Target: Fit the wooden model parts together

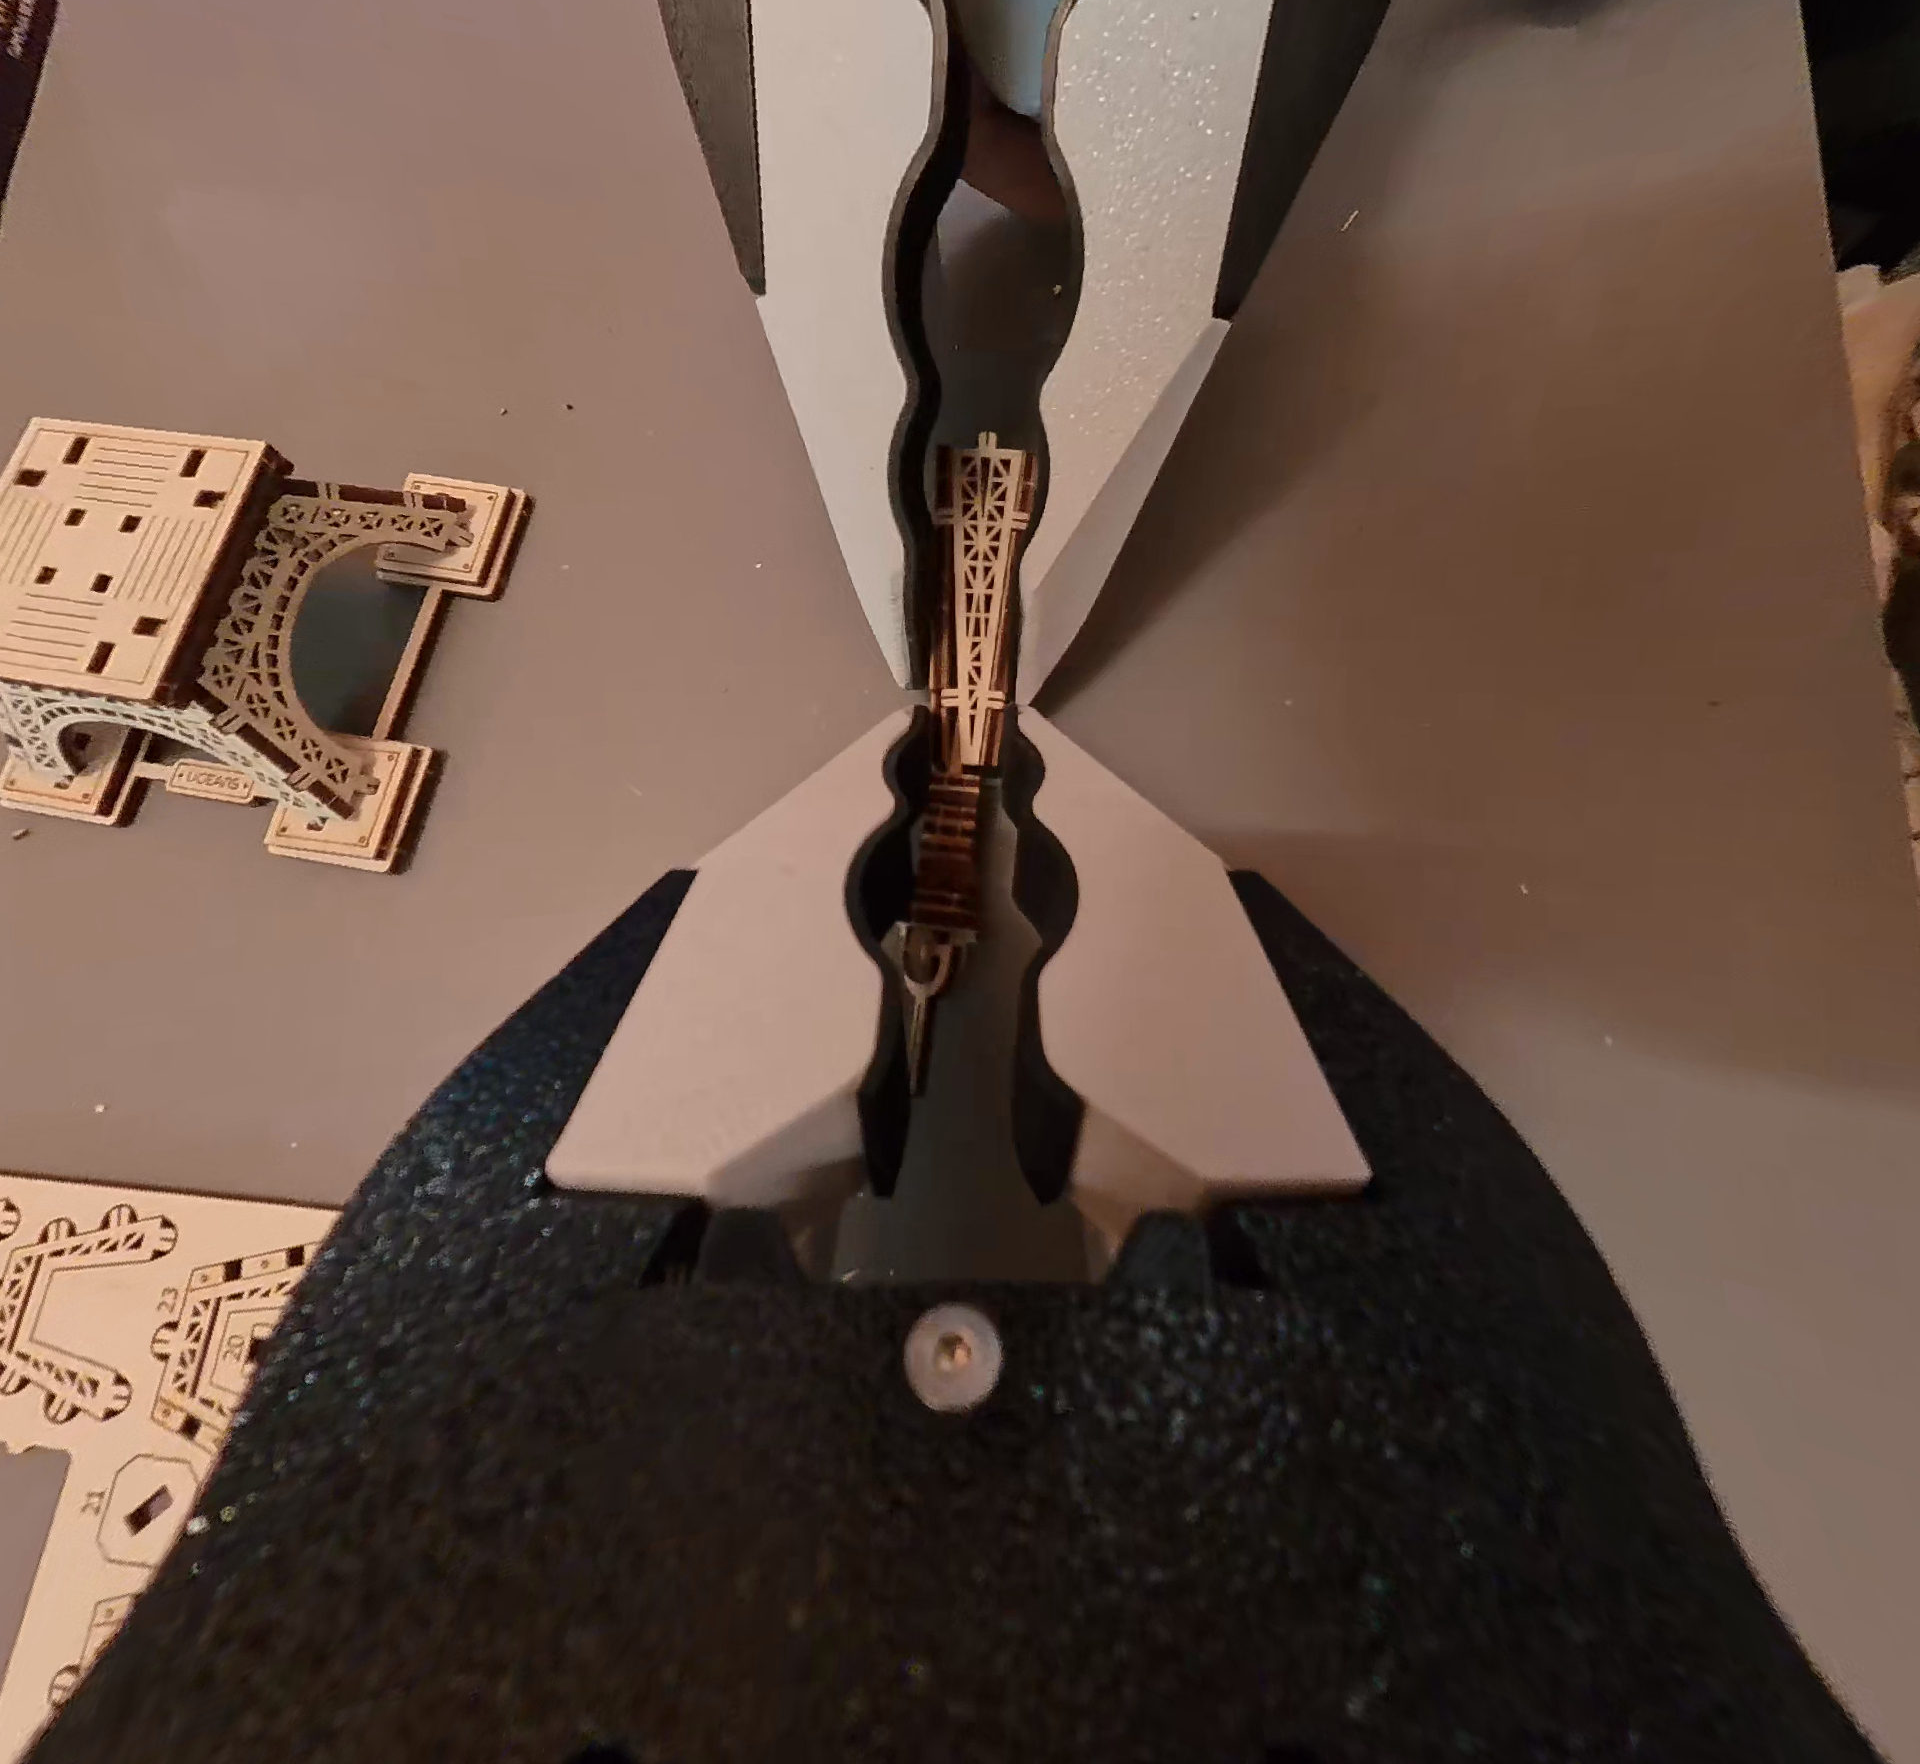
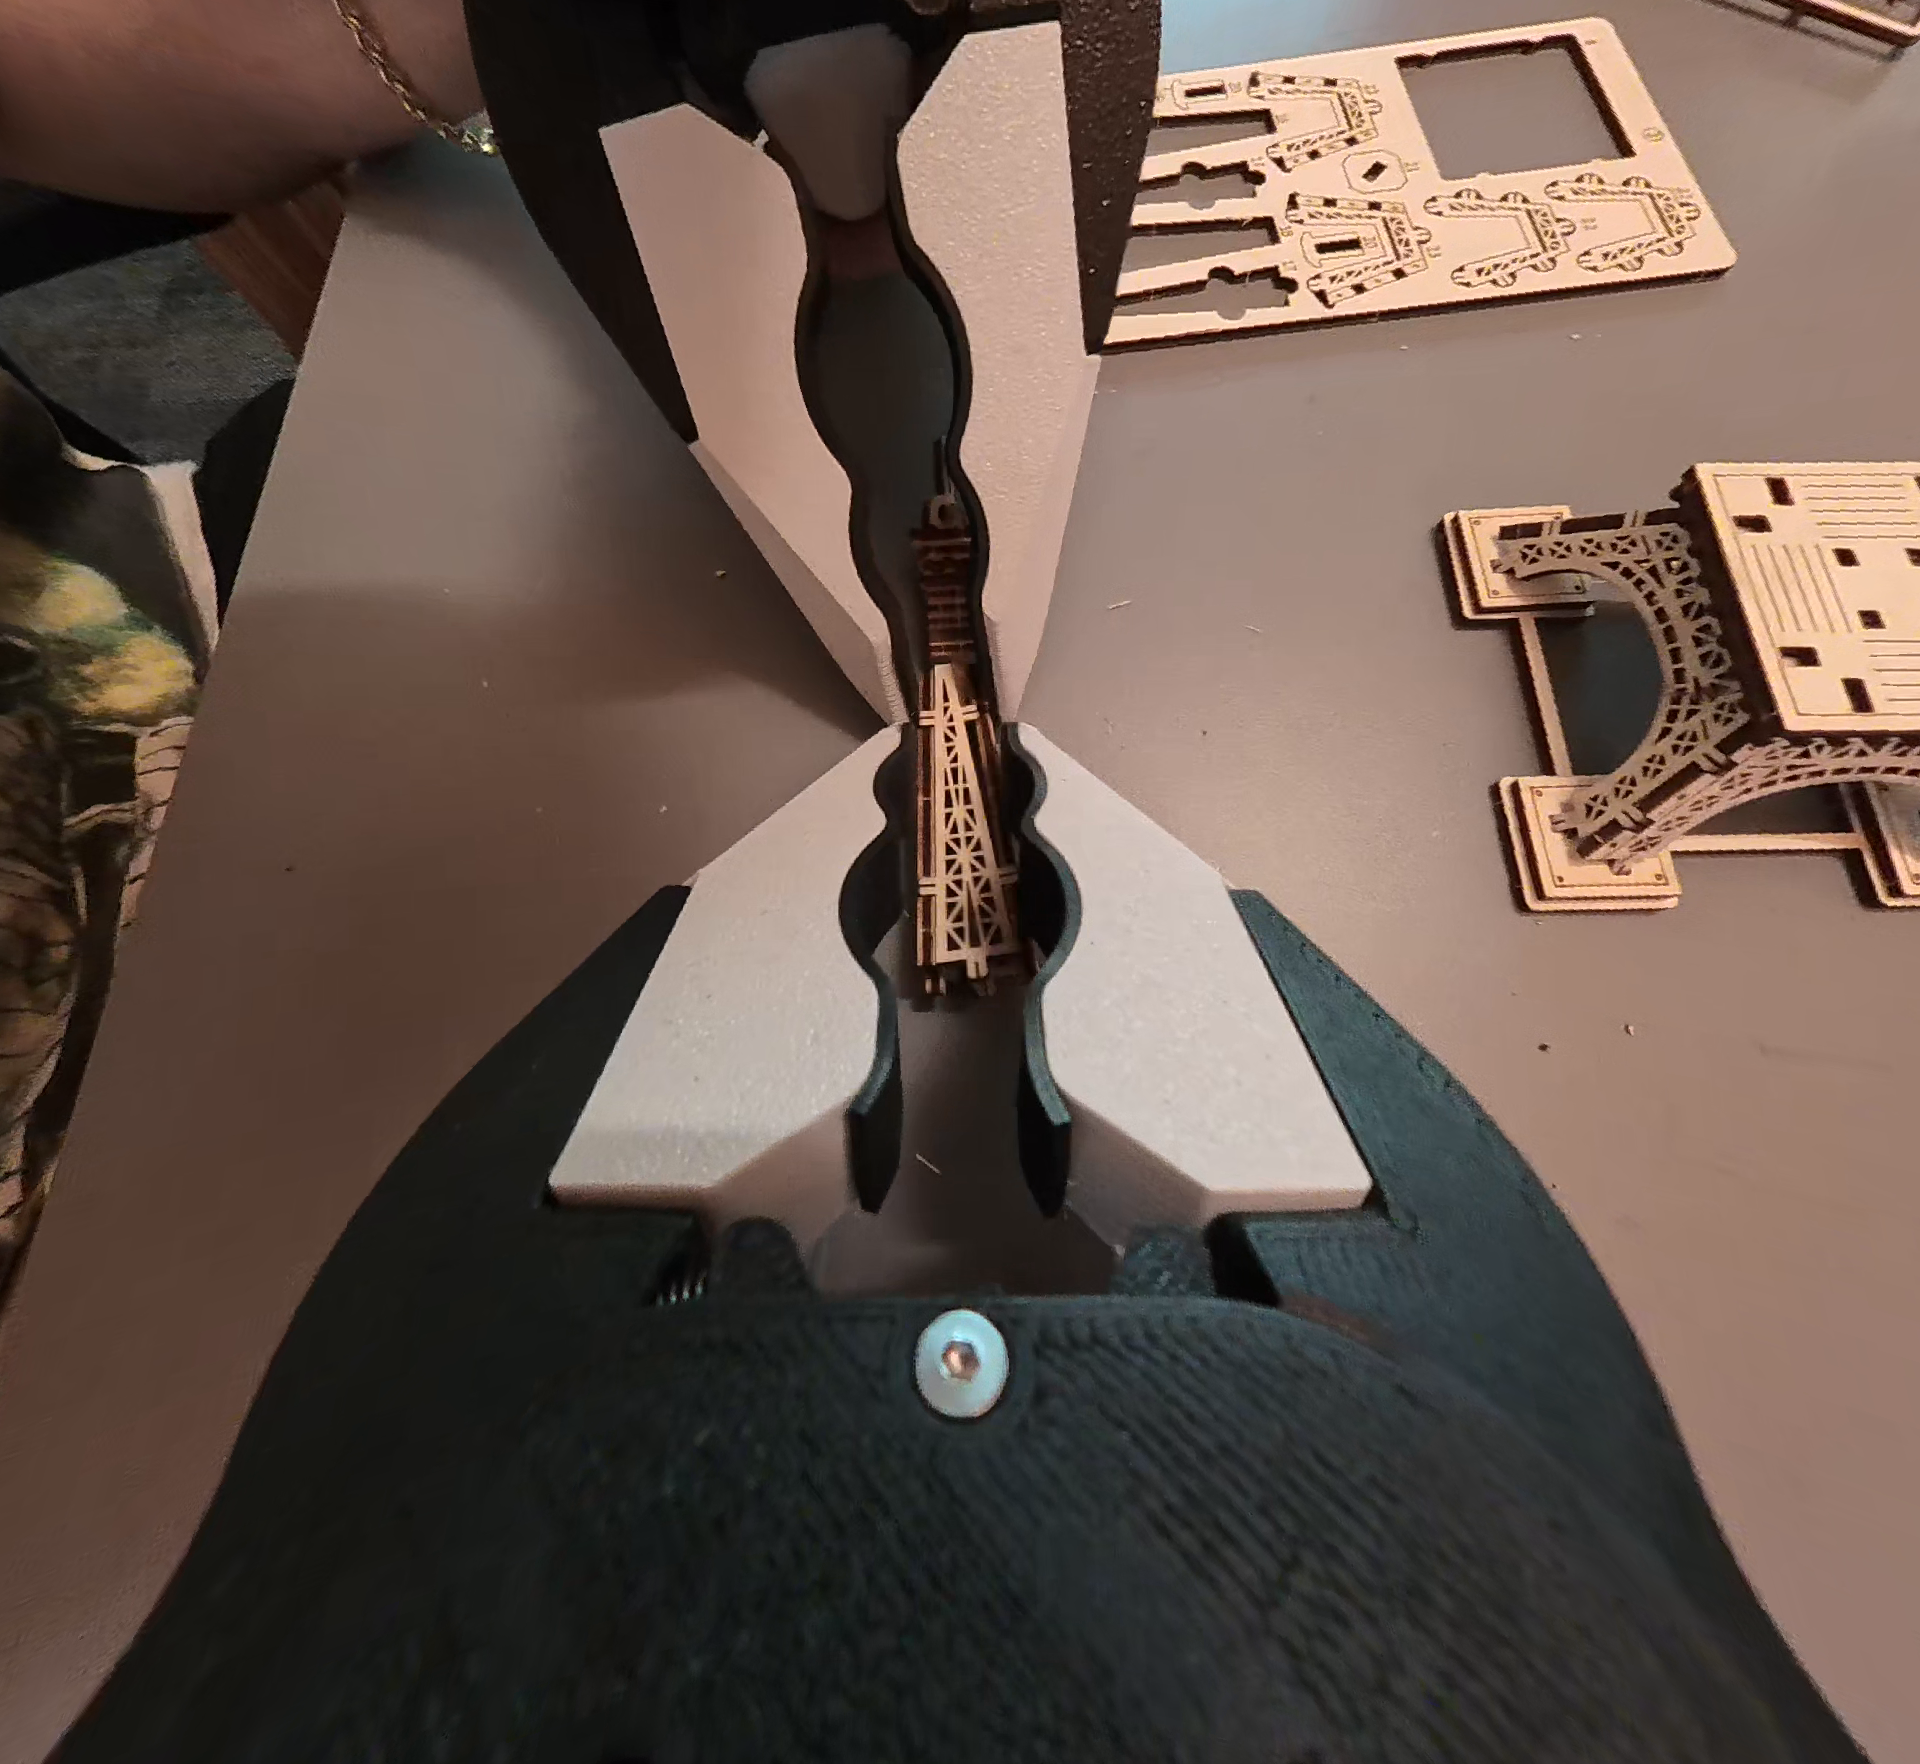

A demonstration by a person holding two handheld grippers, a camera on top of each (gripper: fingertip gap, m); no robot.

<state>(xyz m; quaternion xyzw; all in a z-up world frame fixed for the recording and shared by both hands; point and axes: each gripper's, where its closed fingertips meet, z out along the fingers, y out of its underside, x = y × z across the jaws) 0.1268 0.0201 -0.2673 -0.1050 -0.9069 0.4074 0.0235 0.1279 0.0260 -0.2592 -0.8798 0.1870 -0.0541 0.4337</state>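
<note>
A slim wooden tower top is held between my two grippers, which meet tip to tip above the grey table (image 1: 468, 208). My left gripper (image 1: 964, 727) is shut on its dark ribbed spire end (image 1: 943, 841), whose thin needle tip points back between the fingers. My right gripper (image 1: 966, 675) comes in from the far side and is shut on the pale lattice section (image 1: 979, 571). In the right wrist view my right gripper (image 2: 961, 740) grips the lattice section (image 2: 961, 841), and the left gripper (image 2: 951, 691) grips the spire end (image 2: 943, 592). The two sections lie in one line and touch.
The arched wooden tower base (image 1: 239, 634) stands on the table to the left, also in the right wrist view (image 2: 1714, 675). Punched part sheets (image 1: 94, 1351) (image 2: 1455, 187) lie nearby. A dark box (image 1: 21, 73) is far left. A person's arm (image 2: 208, 0) and the table edge (image 2: 270, 426) are close. The tips of both grippers are at nearly the same place.
</note>
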